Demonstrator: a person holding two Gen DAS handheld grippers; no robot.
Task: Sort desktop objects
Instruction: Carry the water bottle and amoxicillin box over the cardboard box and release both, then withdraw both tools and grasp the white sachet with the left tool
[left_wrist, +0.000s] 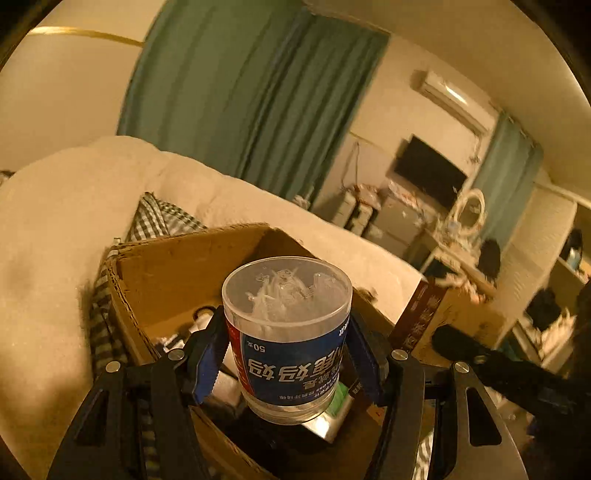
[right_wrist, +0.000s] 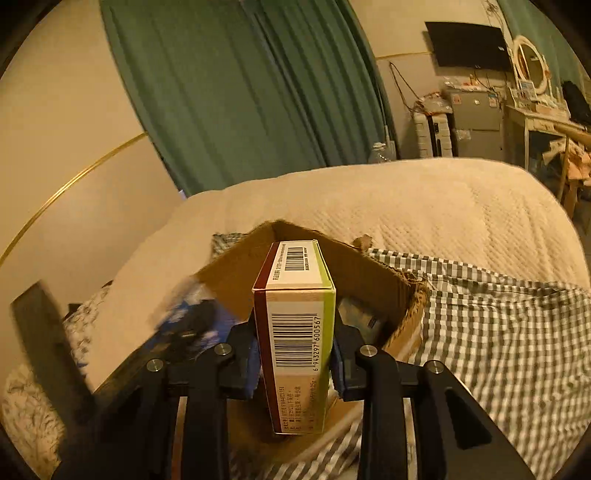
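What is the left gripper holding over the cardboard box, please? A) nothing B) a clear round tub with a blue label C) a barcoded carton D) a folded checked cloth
B: the left gripper clamps a clear round tub with a blue label, above the cardboard box.

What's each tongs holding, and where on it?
Left tongs grip a clear tub by its labelled sides. Right tongs grip a small carton by its two broad faces.

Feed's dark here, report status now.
Left tongs shut on clear round tub with blue label. Right tongs shut on barcoded carton. Both over open brown cardboard box. Nothing blocking.
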